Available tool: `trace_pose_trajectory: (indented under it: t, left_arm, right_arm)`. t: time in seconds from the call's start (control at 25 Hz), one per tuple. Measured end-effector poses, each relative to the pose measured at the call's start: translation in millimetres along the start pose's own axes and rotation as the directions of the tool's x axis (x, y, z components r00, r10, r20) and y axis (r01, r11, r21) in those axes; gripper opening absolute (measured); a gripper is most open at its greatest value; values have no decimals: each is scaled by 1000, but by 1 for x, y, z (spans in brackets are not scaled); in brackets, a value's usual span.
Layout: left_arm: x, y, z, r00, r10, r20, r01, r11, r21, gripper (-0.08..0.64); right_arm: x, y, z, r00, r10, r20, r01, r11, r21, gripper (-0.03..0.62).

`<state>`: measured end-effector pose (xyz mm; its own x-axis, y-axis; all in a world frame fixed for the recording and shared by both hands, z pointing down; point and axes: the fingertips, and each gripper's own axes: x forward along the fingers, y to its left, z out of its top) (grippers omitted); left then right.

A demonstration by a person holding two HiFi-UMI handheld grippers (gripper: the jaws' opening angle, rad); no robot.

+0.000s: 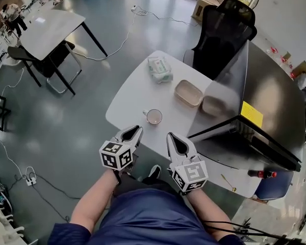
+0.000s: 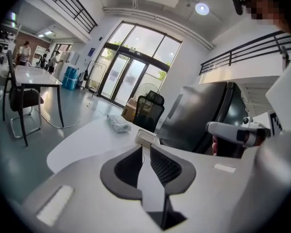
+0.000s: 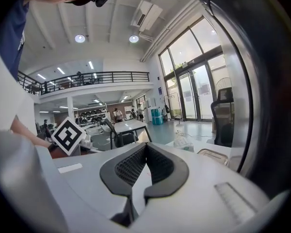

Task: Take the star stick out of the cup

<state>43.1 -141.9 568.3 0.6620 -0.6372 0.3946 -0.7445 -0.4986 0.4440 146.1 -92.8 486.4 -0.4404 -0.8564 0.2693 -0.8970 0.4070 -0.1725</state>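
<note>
Wipes pack (image 1: 160, 69) and beige tray (image 1: 188, 93) on white table (image 1: 132, 96), black chair (image 1: 222, 32) behind.

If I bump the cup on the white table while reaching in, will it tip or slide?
The cup looks low and wide with a small side handle, so it would probably slide rather than tip. It seems small, likely light, and the white table looks smooth, so a slight nudge may move it. It stands fairly near the front edge.
</note>
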Motion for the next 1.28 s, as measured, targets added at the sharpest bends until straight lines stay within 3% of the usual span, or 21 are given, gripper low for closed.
trace_pose_trajectory:
  t: [0.28, 0.52, 0.72, 0.92, 1.08, 1.28]
  left_arm:
    - [46, 15, -44, 977, -36, -210, 56, 994, 90, 52]
    - [77, 29, -65, 950, -36, -309, 59, 996, 64, 52]
    - [93, 35, -71, 939, -29, -344, 50, 997, 52, 52]
    - [103, 42, -64, 942, -18, -335, 37, 998, 50, 52]
    - [104, 44, -57, 944, -26, -330, 44, 998, 48, 9]
    - [102, 50, -50, 945, -28, -327, 55, 996, 73, 8]
  right_arm:
    - [-7, -14, -11, 992, -126, -21, 127, 991, 48, 6]
    - [-24, -24, -22, 966, -256, -38, 259, 962, 86, 6]
    - [-42, -30, -31, 936, -348, -46, 351, 930, 111, 6]
    - [-52, -35, -41, 913, -404, -52, 407, 902, 147, 8]
    - [-49, -33, -48, 910, -411, -63, 415, 892, 176, 6]
    - [-36, -28, -47, 919, -391, -58, 395, 902, 173, 6]
